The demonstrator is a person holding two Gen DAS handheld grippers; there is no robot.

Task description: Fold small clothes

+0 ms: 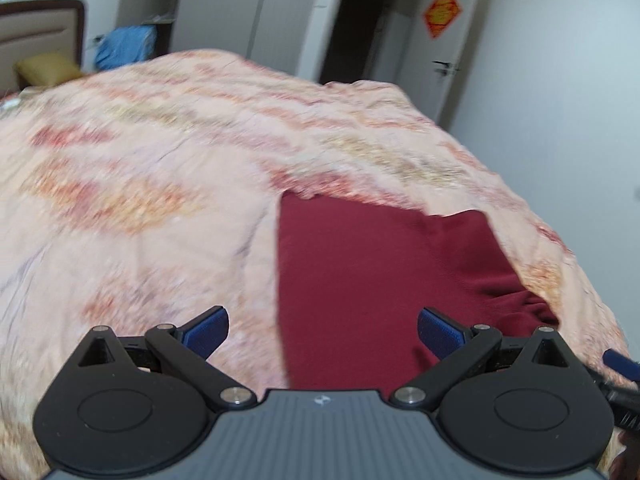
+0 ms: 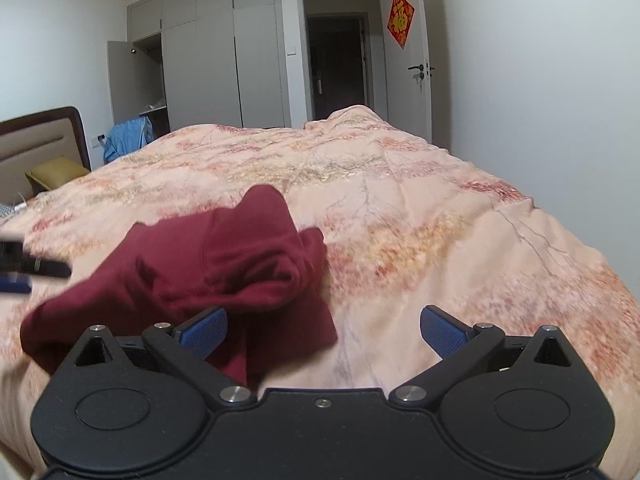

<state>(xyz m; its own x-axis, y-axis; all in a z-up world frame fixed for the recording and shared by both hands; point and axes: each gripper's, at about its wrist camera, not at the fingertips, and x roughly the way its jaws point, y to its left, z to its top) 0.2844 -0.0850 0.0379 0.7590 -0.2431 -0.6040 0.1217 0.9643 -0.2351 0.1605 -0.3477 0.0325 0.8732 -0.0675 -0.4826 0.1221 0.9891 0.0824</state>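
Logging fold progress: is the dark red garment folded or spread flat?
Neither: the dark red garment lies bunched, folded unevenly over itself on the bedspread. Both tongs are open.

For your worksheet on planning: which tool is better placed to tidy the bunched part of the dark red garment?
Probably the right tool: the rumpled heap of the dark red garment lies just before its open left finger. The open left tool faces the flat part.

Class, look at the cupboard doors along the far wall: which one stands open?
The narrow door at the far left stands open, swung outward to show shelves inside; the other cupboard doors lie flush and shut.
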